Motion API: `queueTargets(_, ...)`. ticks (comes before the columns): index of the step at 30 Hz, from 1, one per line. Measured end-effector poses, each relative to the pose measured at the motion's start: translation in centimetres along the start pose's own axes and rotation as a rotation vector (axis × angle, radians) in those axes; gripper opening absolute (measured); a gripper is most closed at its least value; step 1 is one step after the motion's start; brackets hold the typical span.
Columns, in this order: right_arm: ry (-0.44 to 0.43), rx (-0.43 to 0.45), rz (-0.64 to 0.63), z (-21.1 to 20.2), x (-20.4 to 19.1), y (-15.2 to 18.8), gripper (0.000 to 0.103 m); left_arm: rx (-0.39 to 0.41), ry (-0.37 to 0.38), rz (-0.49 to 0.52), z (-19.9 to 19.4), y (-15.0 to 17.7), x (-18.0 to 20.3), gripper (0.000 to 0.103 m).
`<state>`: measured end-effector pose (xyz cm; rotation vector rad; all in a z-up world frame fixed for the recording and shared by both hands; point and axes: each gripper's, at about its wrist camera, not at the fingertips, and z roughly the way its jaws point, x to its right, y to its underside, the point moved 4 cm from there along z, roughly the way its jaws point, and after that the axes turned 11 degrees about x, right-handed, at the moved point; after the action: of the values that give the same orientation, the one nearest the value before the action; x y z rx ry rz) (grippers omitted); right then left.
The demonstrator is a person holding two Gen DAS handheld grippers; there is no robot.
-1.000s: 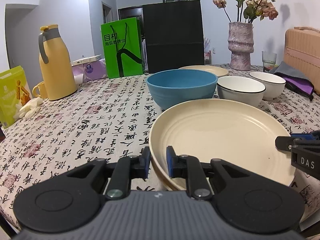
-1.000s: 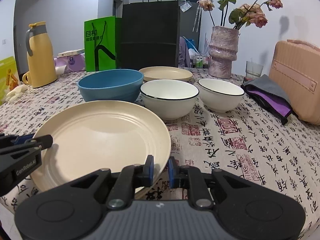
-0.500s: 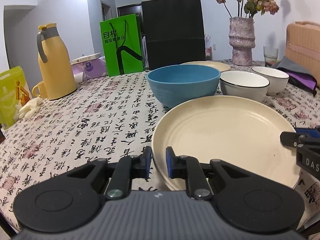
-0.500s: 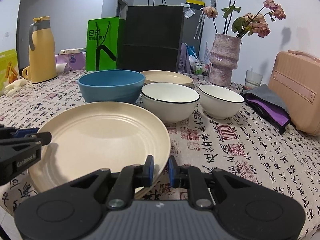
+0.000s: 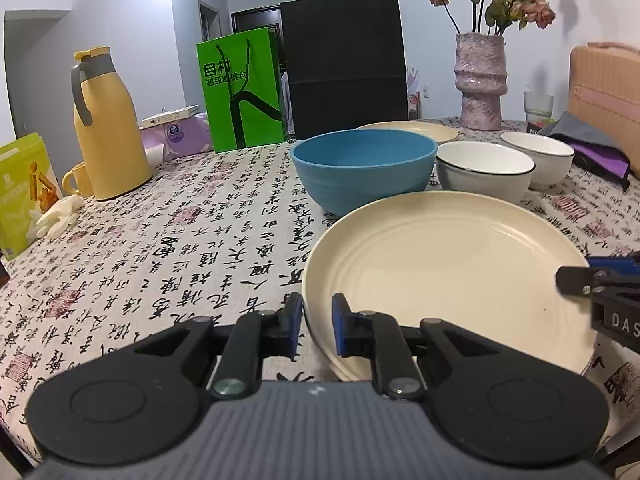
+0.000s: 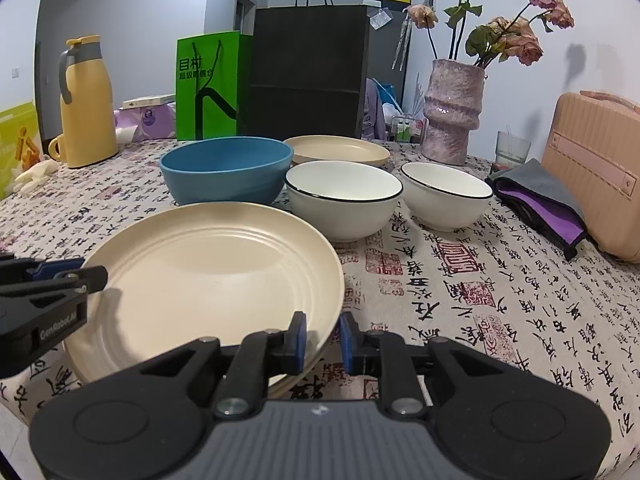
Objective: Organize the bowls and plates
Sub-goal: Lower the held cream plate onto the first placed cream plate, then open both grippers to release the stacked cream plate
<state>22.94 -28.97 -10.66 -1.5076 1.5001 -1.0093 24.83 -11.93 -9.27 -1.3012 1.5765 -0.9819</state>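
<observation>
- Two round cream plates are seen: the near plate (image 5: 448,272) lies flat on the printed tablecloth (image 5: 160,248), the far plate (image 6: 336,152) behind the bowls.
- Three bowls are counted: one blue bowl (image 6: 226,174), two white bowls (image 6: 344,196).
- The near plate's rim is clamped by the left gripper (image 5: 316,320).
- The same rim sits between the pads of the right gripper (image 6: 323,340), whose jaws have just been opening.
- A pink case (image 6: 596,168) is shown whole only in the right view.

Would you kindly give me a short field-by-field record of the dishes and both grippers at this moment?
near plate: cream, empty, rim between both grippers' jaws
left gripper: shut on near plate's left rim
right gripper: jaws have just been opening; right rim between them, gap at one pad
blue bowl: behind near plate, empty
first white bowl: right of blue bowl, empty
second white bowl: further right, empty
far plate: cream, behind the bowls
</observation>
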Motion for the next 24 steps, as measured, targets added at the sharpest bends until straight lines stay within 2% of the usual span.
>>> queueTargets(2,-0.020,0.011,0.037,-0.2,0.5,-0.2,0.031,0.009,0.017,-0.018,-0.2,-0.2,-0.3,0.031)
queueTargets(4,-0.027,0.033,0.060,-0.5,0.8,-0.4,0.039,0.035,0.018,-0.033,-0.6,-0.5,-0.6,0.042)
queueTargets(5,-0.029,0.045,0.072,-0.6,1.0,-0.5,0.042,0.046,0.019,-0.039,-0.8,-0.6,-0.8,0.044)
queueTargets(6,-0.034,0.058,0.091,-0.8,1.3,-0.7,0.050,0.054,0.023,-0.049,-0.9,-0.7,-1.1,0.045)
queueTargets(7,-0.039,0.073,0.116,-0.9,1.7,-0.8,0.059,0.059,0.023,-0.058,-1.0,-0.9,-1.3,0.051)
queueTargets(11,-0.053,0.132,0.198,-1.2,3.4,-1.3,0.079,0.097,0.022,-0.113,-1.2,-1.4,-2.8,0.080)
queueTargets(12,-0.050,0.147,0.209,-1.2,3.7,-1.4,0.090,0.111,0.016,-0.123,-1.2,-1.5,-3.3,0.084)
queueTargets(13,-0.043,0.167,0.222,-1.2,4.1,-1.5,0.099,0.124,0.009,-0.132,-1.2,-1.7,-3.7,0.093)
queueTargets(14,-0.031,0.191,0.235,-1.3,4.6,-1.7,0.102,0.140,0.002,-0.142,-1.3,-1.9,-4.1,0.103)
queueTargets(17,0.017,0.254,0.255,-1.3,5.6,-1.9,0.103,0.199,-0.004,-0.183,-1.4,-2.4,-5.2,0.103)
queueTargets(24,0.153,0.365,0.221,0.0,7.2,-2.0,0.103,0.241,-0.076,-0.186,0.2,-3.1,-6.9,0.103)
